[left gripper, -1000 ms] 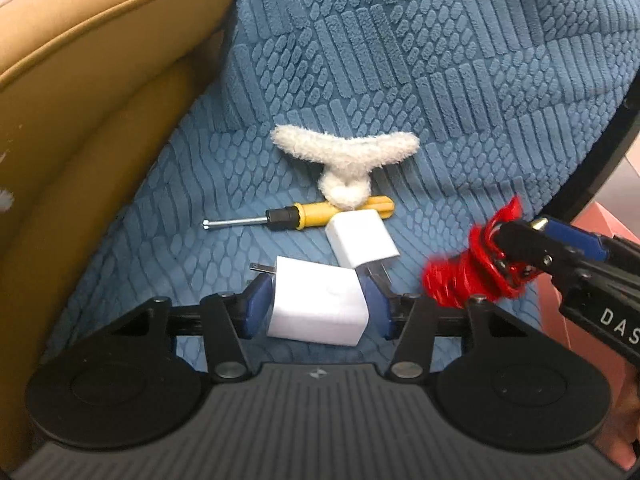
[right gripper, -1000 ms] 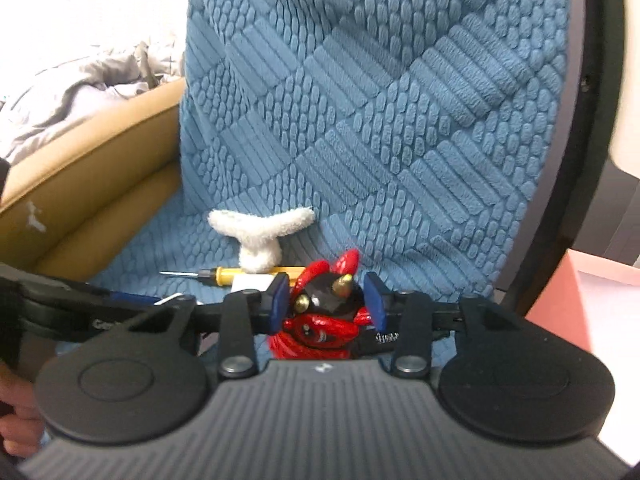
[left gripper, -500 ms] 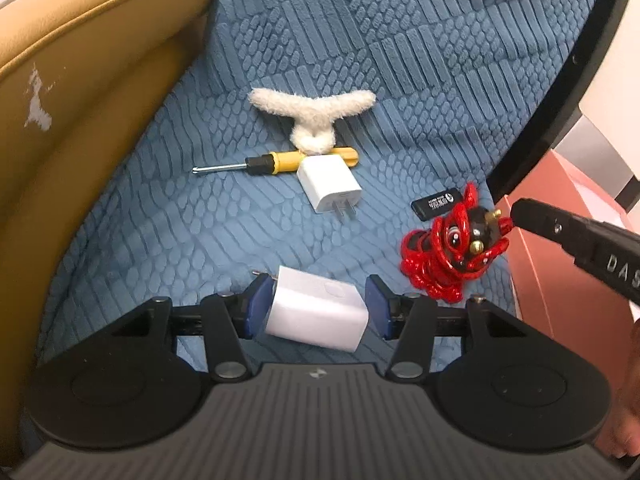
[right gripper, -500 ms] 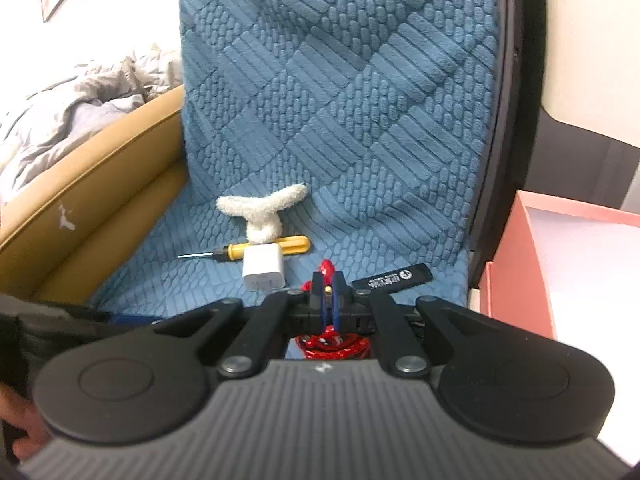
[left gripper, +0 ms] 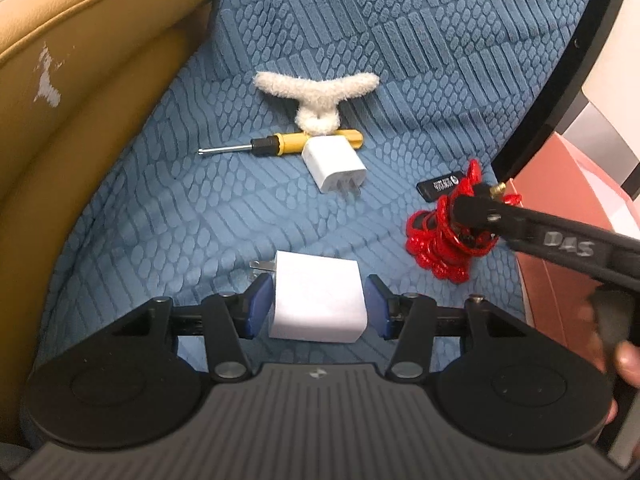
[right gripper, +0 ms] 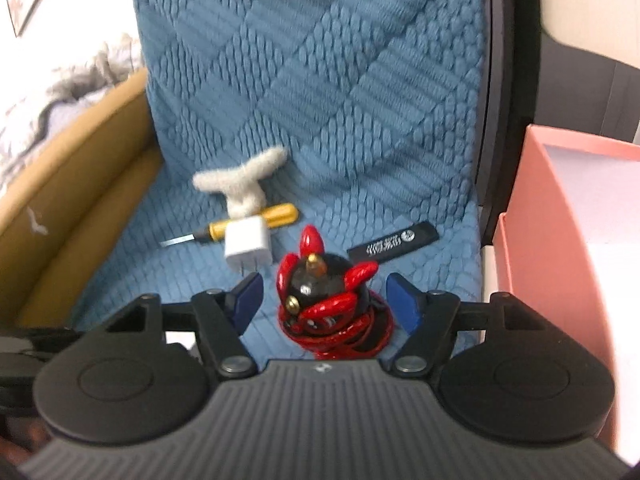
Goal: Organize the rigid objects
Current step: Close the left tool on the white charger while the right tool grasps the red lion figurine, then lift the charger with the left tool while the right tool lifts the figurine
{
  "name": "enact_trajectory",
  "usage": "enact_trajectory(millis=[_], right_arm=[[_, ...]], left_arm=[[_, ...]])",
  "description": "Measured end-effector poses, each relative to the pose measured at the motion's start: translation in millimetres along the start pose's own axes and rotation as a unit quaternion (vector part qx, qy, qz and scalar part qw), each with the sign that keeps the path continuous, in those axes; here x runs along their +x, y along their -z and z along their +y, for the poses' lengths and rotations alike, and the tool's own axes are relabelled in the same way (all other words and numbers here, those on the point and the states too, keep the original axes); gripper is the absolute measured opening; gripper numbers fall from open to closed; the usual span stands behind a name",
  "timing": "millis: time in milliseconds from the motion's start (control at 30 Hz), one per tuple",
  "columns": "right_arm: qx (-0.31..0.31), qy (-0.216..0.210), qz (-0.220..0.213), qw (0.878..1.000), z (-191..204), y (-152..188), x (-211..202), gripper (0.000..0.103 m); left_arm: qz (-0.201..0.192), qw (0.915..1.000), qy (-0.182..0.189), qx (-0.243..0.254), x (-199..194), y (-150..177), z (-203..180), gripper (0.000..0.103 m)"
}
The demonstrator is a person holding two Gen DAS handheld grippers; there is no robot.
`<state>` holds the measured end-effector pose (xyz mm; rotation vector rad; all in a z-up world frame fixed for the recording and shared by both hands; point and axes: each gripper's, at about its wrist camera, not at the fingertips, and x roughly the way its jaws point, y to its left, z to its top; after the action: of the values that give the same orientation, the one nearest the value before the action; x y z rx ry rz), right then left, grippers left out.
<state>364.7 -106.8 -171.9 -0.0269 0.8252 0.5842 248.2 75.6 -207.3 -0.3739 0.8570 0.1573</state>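
My left gripper (left gripper: 316, 306) has a large white charger block (left gripper: 318, 300) between its blue pads; a small gap shows on each side. My right gripper (right gripper: 324, 298) is open around a red and black lion figurine (right gripper: 326, 300) standing on the blue quilted seat cover (right gripper: 320, 100); the figurine also shows in the left wrist view (left gripper: 440, 236). A smaller white charger (left gripper: 334, 164), a yellow screwdriver (left gripper: 280, 144), a black USB stick (right gripper: 394, 244) and a fluffy white piece (left gripper: 320, 96) lie further back.
A tan leather sofa arm (left gripper: 80, 80) rises on the left. A pink open box (right gripper: 572, 240) stands to the right of the seat. A black chair frame (right gripper: 496, 100) runs along the cover's right edge.
My right gripper went from shut on the figurine to shut empty above it, and now stands open around it. My left gripper pulled back with the large charger, and its pads have loosened.
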Motion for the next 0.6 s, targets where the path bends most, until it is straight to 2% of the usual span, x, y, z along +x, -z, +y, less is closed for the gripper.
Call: enact_trajectory(millis=[67,133,200,367,467,600], right_arm=[[-0.001,0.008,0.007,1.000,1,4,9,0.069],[0.005,0.006,0.011,1.000,1,6,12,0.059],[0.007,0.006,0.011,1.000,2,6,9,0.059],[-0.004,0.012,0.008,1.000,8,8,-9,0.058],[-0.026,0.031,0.003,0.999,13,13,-21,0.058],[-0.003,0.031,0.019,0.999,7,26,-30,0.058]], left_arm=[[0.002,1.0000,-0.002,0.005,-1,2,-1,0.057],[0.007,1.0000,-0.003,0.005,-1,4,-1,0.056],[0.009,0.9999,-0.003,0.004,-4,6,0,0.051],[0.012,0.9999,0.003,-0.002,-6,5,3,0.050],[0.013,0.9999,0.002,0.004,-6,6,1,0.053],[0.018,0.9998,0.000,0.010,-2,7,-2,0.064]])
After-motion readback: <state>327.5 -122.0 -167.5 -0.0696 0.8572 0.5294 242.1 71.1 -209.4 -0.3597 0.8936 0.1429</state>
